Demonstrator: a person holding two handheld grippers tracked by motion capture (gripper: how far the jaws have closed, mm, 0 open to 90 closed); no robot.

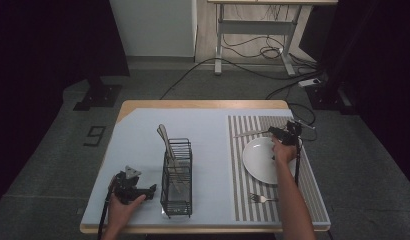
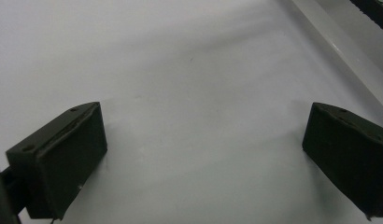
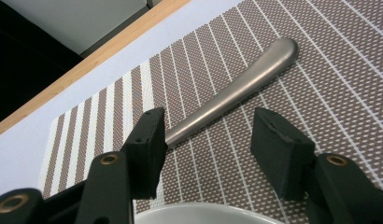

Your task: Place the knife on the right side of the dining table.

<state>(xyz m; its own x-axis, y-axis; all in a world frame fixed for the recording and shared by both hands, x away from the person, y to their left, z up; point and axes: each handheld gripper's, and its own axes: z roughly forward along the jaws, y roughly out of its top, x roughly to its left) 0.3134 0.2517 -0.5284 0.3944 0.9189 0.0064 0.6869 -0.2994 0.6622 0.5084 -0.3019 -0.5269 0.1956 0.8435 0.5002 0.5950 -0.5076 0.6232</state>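
High view dim, room edges nearly black; table [image 1: 143, 150] lit from above; left gripper view soft, slightly blurred; knife handle [image 3: 241, 88] glints.

A lab or recording studio staged as a dining spot, not a home; the small wooden tabletop [image 1: 203, 104] stands alone on grey carpet [image 1: 53, 155], walled by black curtains [image 1: 38, 40] at 9 and 3 o'clock. At 12 o'clock a height-adjustable desk frame [image 1: 255, 30] trails loose cables [image 1: 253, 50] to a power strip [image 1: 311, 81]; a floor marker reading 9 [image 1: 94, 135] lies at 10 o'clock; the striped placemat [image 1: 253, 200], white plate [image 1: 260, 160] and wire cutlery rack [image 1: 177, 175] look like props.
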